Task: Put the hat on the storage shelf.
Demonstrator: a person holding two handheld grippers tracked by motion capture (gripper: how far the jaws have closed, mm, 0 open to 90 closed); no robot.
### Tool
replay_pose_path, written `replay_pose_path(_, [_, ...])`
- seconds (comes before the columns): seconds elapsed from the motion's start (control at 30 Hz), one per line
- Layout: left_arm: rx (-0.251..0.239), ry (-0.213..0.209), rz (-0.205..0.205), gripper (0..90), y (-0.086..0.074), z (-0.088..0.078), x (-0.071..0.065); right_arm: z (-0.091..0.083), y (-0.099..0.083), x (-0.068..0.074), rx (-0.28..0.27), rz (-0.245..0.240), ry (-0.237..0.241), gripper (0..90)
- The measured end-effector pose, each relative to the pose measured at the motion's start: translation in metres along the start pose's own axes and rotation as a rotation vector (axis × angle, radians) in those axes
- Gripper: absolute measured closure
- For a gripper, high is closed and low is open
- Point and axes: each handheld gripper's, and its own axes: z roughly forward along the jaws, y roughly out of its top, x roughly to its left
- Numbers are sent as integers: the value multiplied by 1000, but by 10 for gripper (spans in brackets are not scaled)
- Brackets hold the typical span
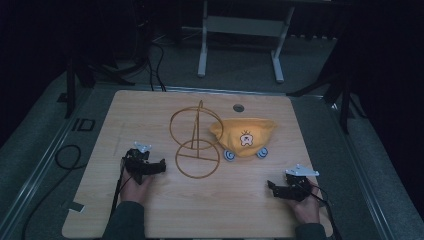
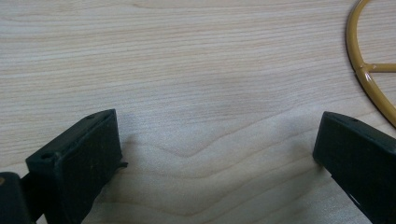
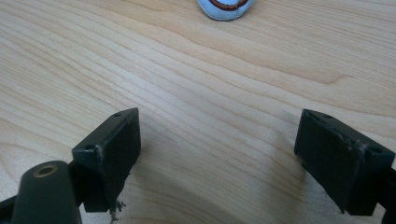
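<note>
The wire stand [image 1: 196, 145] sits mid-table, touching the yellow hat [image 1: 243, 135] on its right. The left gripper [image 1: 161, 166] waits just beside its base ring, the right gripper [image 1: 270, 185] nearer the front edge, both spread wide over bare table [image 1: 150, 210].

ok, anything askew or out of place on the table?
Mildly: the yellow hat lies slumped on the table beside the gold wire stand, not on it. Nothing spilled or damaged. Both grippers' jaws stand open, empty.
</note>
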Motion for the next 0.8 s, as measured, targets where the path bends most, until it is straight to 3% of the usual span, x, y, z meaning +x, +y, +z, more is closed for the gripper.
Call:
replay_pose_path(0.57, [0, 0, -1, 9, 0, 0, 0, 0, 0, 0, 1, -16, 17, 153])
replay_pose_path(0.8, [1, 0, -1, 9, 0, 0, 0, -4, 2, -3, 20, -46, 53, 249])
